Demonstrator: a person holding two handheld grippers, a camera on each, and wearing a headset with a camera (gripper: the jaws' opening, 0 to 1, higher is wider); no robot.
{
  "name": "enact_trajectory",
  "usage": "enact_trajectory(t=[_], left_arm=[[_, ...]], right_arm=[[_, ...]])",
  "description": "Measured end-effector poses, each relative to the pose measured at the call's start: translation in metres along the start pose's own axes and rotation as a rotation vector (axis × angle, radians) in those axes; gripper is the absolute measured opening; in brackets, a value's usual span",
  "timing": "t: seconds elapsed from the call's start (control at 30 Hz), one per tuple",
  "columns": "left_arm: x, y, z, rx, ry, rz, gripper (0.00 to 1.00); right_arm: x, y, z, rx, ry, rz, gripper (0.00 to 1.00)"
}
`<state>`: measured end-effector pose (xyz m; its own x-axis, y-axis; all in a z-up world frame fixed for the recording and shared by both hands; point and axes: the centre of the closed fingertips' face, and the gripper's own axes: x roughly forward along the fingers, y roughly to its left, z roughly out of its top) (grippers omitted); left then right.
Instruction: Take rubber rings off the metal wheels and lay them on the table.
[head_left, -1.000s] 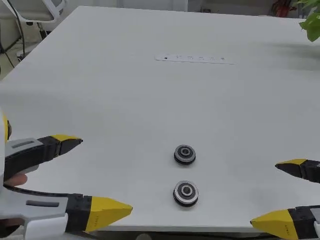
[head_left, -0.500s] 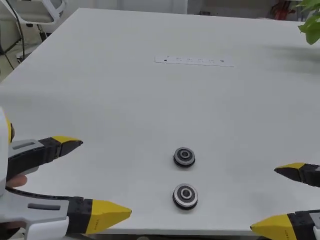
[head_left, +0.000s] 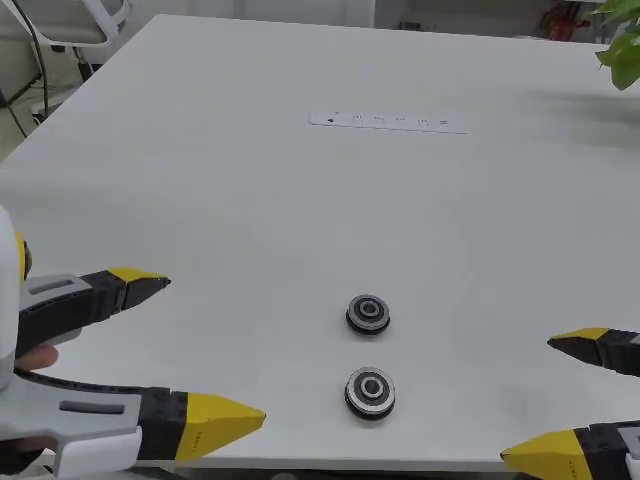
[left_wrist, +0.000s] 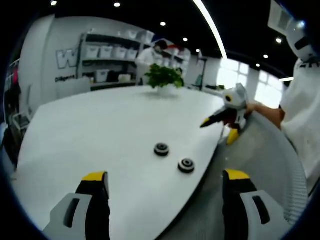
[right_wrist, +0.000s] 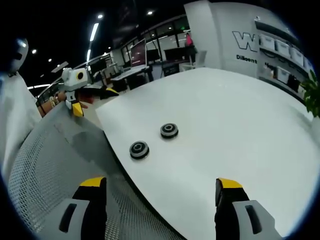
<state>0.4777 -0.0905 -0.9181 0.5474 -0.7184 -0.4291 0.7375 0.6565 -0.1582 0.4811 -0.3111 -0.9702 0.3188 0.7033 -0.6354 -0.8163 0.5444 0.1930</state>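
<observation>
Two metal wheels with black rubber rings lie flat near the front edge of the white table: a far wheel and a near wheel. My left gripper hovers open at the table's front left, well left of the wheels. To the right of them my right gripper is open at the front right edge. Neither holds anything.
A flat white socket panel sits in the table's middle far part. A green plant stands at the far right corner. A chair is beyond the far left corner. The front table edge runs just below the near wheel.
</observation>
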Motion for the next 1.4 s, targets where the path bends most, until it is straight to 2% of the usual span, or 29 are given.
enact_trajectory(t=[0.33,0.53,0.87,1.4], left_arm=[[0.0014,-0.003,0.0015,0.011,-0.002,-0.012,0.94],[-0.0001,-0.002,-0.0049,-0.003,0.011,-0.008,0.95],[-0.0013,-0.0048,-0.0074,-0.008,0.02,-0.013,0.97],[0.0006,-0.0075,-0.0029,0.013,0.031,-0.031,0.96]], right_arm=[[-0.0005,-0.0003,0.0009,0.001,-0.006,-0.004,0.88],[-0.0006,-0.0002,0.0006,0.006,-0.005,-0.003,0.88],[-0.0015,-0.001,0.0014,0.009,-0.012,-0.008,0.88],[-0.0029,0.0012,0.0051,0.004,-0.025,0.003,0.85]])
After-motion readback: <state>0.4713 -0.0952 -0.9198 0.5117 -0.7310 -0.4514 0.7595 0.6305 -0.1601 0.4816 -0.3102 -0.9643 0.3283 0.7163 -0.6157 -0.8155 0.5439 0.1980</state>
